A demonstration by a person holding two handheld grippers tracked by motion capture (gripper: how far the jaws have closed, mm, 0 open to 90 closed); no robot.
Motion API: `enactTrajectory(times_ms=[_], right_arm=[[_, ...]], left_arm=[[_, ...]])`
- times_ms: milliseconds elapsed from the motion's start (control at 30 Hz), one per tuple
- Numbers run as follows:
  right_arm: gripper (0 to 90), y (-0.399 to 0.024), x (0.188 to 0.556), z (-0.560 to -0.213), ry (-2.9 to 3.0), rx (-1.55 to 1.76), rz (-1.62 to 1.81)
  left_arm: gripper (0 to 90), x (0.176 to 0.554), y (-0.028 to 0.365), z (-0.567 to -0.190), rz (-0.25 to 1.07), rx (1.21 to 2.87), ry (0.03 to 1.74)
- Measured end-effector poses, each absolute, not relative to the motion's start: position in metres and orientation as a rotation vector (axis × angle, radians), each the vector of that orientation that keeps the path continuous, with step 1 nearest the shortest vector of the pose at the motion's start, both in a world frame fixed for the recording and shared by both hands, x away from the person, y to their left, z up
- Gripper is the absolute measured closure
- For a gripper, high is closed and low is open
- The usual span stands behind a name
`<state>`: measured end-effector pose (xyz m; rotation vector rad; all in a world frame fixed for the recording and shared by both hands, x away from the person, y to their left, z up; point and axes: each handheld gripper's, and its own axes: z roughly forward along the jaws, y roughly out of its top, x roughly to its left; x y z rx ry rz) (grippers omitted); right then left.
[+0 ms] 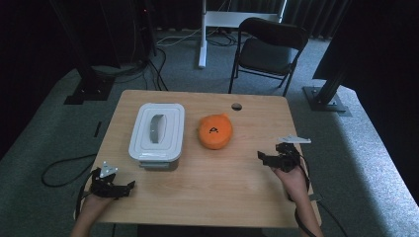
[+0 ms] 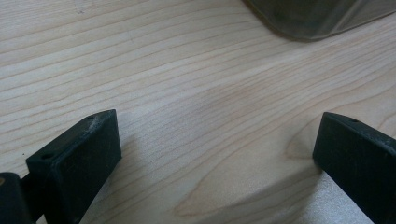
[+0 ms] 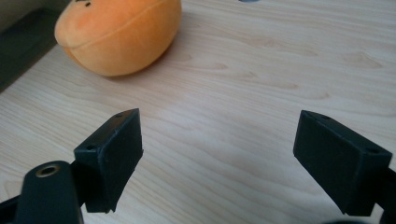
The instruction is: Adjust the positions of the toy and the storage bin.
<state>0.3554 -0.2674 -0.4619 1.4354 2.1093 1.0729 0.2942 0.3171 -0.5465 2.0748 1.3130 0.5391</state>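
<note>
You have no words, brand names or numbers that can be read here. The one mark is a small black sign on top of the orange plush toy (image 1: pixel 215 131), too small to make out.

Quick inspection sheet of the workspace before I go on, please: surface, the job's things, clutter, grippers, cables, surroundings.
Surface: light wooden table, one round grommet hole near the far edge.
Job's things: orange plush toy mid-table; white lidded storage box to its left, lid on, apart from the toy.
Clutter: nothing seen.
Grippers: left hand-held gripper at the near left corner, jaws wide apart, holding nothing; right hand-held gripper at the right side, jaws wide apart, holding nothing, facing the toy.
Cables: black cable looped on the floor left of the table; more by the far stands.
Surroundings: grey carpet, black folding chair behind the table, dark curtains.
</note>
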Motion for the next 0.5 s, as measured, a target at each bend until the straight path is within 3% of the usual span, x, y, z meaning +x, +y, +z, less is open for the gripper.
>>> enactTrajectory(times_ms=[500], right_arm=[[15.0, -0.230, 0.381, -0.465, 2.195, 1.355, 1.071]], left_arm=[[1.4, 0.294, 0.317, -0.546, 0.539, 2.075, 1.313]])
